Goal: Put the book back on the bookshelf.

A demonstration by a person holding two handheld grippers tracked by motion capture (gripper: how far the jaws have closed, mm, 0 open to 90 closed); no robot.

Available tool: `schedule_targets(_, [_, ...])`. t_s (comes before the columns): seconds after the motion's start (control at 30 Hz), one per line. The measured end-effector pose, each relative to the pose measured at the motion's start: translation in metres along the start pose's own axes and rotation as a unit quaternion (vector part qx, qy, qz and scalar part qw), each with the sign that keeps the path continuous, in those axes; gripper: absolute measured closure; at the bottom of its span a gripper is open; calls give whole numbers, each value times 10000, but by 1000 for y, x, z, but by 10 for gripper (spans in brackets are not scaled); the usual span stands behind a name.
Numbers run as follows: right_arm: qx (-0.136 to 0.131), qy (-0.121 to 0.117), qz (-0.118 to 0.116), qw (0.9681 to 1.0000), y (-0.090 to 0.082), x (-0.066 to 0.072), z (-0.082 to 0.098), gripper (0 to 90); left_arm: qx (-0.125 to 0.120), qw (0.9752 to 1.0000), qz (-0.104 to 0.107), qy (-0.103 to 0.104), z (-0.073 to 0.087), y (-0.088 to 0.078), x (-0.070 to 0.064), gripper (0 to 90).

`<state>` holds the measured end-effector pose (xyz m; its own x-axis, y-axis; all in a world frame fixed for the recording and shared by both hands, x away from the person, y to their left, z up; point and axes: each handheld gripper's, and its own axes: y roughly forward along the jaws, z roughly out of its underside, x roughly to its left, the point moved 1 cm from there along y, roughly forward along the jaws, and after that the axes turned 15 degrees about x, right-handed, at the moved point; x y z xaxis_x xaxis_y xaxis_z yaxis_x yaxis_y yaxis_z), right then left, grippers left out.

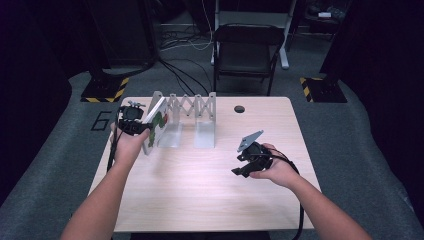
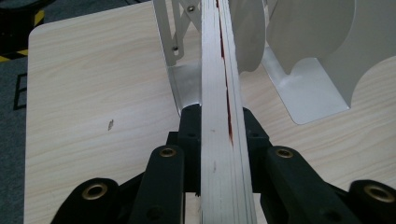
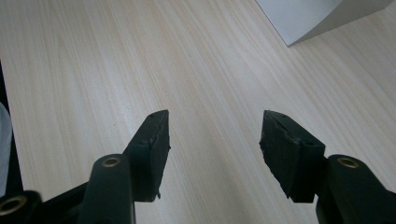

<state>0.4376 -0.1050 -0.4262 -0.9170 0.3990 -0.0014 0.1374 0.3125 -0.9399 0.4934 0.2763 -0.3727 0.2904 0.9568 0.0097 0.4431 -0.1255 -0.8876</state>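
A thin white book (image 1: pixel 155 124) with a green and red cover stands tilted at the left end of a silver folding book rack (image 1: pixel 192 107). My left gripper (image 1: pixel 135 125) is shut on it. In the left gripper view the book (image 2: pixel 217 70) runs edge-on between the two black jaws of that gripper (image 2: pixel 219 121), beside the rack's metal dividers (image 2: pixel 308 56). My right gripper (image 1: pixel 243 169) hovers low over the table's right middle. Its jaws stand open with nothing between them (image 3: pixel 215 135), bare wood below.
The light wooden table (image 1: pixel 200 195) has a round cable hole (image 1: pixel 239 108) at the back. A corner of the rack's base plate (image 3: pixel 308 16) lies ahead of the right gripper. A black chair (image 1: pixel 247 50) stands behind the table.
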Motion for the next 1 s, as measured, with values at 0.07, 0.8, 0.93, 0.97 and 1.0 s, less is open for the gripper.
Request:
schedule_targets(0.07, [-12, 5, 11, 10000, 0, 0, 0, 423, 16, 10000, -21, 0, -1, 2, -1, 759])
schedule_targets(0.8, [-5, 52, -6, 10000, 4, -2, 4, 423, 91, 9998, -139, -123, -2, 30, -11, 759])
schedule_targets(0.93, [-16, 81, -36, 10000, 4, -1, 4, 423, 85, 9997, -175, -174, -2, 34, -13, 759])
schedule_targets(0.97, [-31, 54, -12, 10000, 5, -1, 4, 423, 85, 9996, -181, -191, -1, 35, -13, 759])
schedule_targets(1.0, [-30, 64, -19, 10000, 5, -1, 3, 423, 92, 9996, -176, -207, -1, 36, -13, 759])
